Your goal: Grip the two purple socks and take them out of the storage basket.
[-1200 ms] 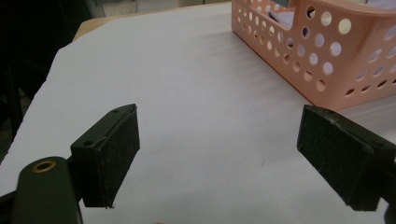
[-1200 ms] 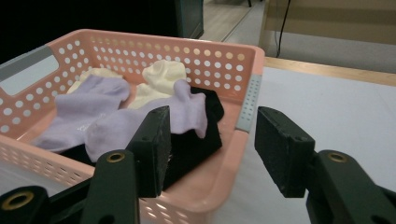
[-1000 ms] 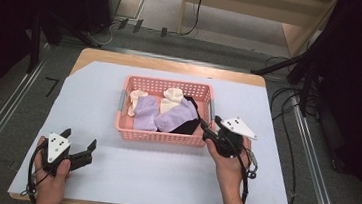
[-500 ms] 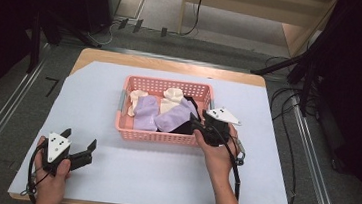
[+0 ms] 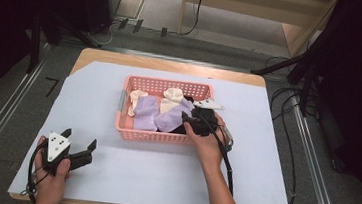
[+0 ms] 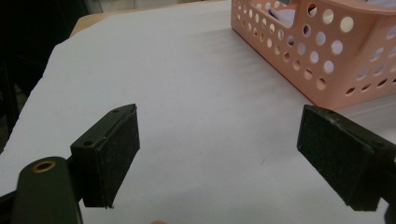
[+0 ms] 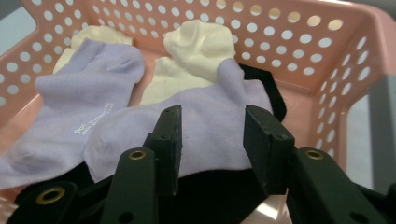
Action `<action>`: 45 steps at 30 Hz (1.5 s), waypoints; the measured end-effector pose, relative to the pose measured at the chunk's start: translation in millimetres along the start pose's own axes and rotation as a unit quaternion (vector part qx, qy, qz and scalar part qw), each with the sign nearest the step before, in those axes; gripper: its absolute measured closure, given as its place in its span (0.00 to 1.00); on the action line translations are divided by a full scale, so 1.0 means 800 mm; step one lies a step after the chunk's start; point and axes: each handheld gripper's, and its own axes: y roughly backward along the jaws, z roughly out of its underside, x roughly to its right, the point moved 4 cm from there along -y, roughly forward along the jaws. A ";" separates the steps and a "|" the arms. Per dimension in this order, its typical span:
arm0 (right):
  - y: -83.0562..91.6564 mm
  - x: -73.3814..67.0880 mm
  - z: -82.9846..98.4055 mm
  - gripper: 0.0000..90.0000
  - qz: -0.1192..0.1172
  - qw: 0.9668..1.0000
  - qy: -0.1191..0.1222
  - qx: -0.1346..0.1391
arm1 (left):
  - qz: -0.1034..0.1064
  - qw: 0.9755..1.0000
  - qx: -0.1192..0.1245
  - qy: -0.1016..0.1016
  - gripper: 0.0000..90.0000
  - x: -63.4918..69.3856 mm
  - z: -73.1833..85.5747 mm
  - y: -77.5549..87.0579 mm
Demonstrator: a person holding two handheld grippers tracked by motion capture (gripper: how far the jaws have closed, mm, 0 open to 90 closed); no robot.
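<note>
Inside the pink basket (image 5: 163, 137), the right gripper (image 7: 212, 140) hovers over a lilac sock (image 7: 205, 126), jaws half-wide and just closing, while the left gripper (image 6: 219, 158) rests wide on the worktop (image 5: 162, 175).

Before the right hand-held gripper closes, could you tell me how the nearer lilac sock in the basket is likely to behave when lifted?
The lilac sock lies creased and draped over a black sock, so it will probably hang limp. It looks thin, so likely light. The right hand-held gripper, jaws just closing, may snag the black sock too.
</note>
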 end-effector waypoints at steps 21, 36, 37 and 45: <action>-0.027 -0.018 -0.002 0.95 -0.001 0.998 0.001 -0.057 | 0.002 1.000 -0.001 0.002 0.15 0.000 0.000 -0.001; 0.048 -0.001 -0.041 0.98 -0.014 0.992 -0.031 0.118 | 0.000 1.000 -0.004 0.000 0.15 0.000 0.000 -0.001; 0.052 0.002 -0.043 0.98 -0.012 0.991 -0.030 0.127 | 0.001 1.000 -0.004 -0.001 0.16 0.000 0.000 -0.001; 0.082 0.029 -0.049 0.98 0.015 0.981 -0.021 0.192 | 0.001 1.000 -0.004 0.000 0.15 0.000 0.000 -0.001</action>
